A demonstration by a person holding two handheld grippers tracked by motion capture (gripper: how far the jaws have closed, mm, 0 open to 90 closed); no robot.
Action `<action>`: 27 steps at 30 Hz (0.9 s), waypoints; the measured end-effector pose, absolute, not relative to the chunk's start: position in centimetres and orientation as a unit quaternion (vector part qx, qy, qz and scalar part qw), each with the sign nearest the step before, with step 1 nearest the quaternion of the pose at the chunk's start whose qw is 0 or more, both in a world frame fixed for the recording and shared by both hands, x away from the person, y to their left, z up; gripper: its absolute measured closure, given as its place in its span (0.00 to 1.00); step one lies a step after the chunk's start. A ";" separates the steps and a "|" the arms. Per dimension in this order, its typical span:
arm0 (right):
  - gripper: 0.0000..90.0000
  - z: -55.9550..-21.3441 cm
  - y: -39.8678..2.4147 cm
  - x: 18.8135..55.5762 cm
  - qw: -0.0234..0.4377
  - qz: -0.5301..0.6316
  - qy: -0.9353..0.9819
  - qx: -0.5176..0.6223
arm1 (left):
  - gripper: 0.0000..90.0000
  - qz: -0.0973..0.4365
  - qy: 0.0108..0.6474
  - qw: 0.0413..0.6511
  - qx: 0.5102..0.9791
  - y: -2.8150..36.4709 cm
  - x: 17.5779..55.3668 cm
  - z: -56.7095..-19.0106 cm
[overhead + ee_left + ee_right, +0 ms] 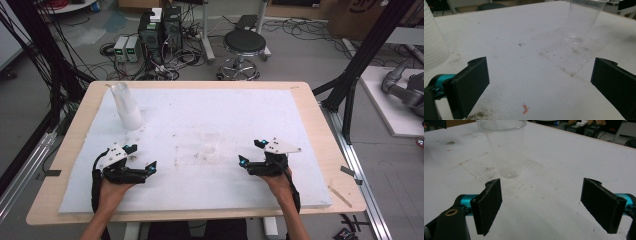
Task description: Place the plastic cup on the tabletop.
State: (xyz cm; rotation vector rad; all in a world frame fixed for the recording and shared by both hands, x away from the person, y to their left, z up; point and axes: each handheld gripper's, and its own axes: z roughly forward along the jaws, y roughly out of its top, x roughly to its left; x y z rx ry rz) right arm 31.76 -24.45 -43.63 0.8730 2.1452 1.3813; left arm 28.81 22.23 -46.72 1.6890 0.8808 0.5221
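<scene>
The landmark here is the clear plastic cup (pixel 209 148), standing upright near the middle of the white foam board (pixel 200 107) that covers the wooden table (pixel 320 150). From above it is faint (just a pale ring on the board); in the right gripper view the clear plastic cup (pixel 505 147) is plain, mouth up, base on a scuffed, stained patch.

Right gripper (pixel 251 155): to the right of the cup, apart from it, jaws pointing toward it. In its own view the right gripper (pixel 541 205) has both black jaws spread wide w/ only bare board between them; the cup sits ahead of the left jaw, not between the pair. Nothing gripped.

Left gripper (pixel 145 167): to the left of the cup, a bit farther off than the right one, also aimed inward. In its view the left gripper (pixel 539 82) is wide open too, nothing between the jaws, and the cup (pixel 582 21) stands farther ahead toward the right jaw's side. A small red mark (pixel 525 109) lies on the board between the jaws.

Stack of white cups (pixel 126 106): well left of the clear cup and farther back, upside down, its ribbed side showing at the left gripper view's left edge (pixel 432 42).

Beyond the table, behind the cup: a black stool (pixel 244 45) and electronics boxes (pixel 160 32) on the floor.
</scene>
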 end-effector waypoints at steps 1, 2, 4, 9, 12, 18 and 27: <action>0.19 -43.7 -24.7 31.5 0.224 0.500 0.773 0.321 | 0.02 0.222 0.371 0.551 0.713 22.2 28.8 -46.7; 0.19 -43.9 -24.8 31.4 0.227 0.501 0.769 0.326 | 0.02 0.225 0.371 0.553 0.712 22.2 28.7 -46.7; 0.19 -44.2 -25.1 31.4 0.231 0.503 0.762 0.335 | 0.02 0.225 0.371 0.553 0.711 22.2 28.7 -46.7; 0.19 -45.1 -25.6 31.5 0.230 0.503 0.755 0.352 | 0.02 0.226 0.367 0.552 0.713 22.2 28.6 -46.7; 0.19 -45.2 -25.8 31.5 0.239 0.505 0.750 0.355 | 0.02 0.225 0.366 0.553 0.714 22.2 28.7 -46.7; 0.19 -45.2 -25.9 31.4 0.237 0.510 0.747 0.354 | 0.02 0.223 0.368 0.553 0.714 22.2 28.7 -46.7; 0.19 -45.3 -26.0 31.4 0.233 0.512 0.746 0.356 | 0.02 0.217 0.370 0.557 0.712 22.3 28.8 -46.8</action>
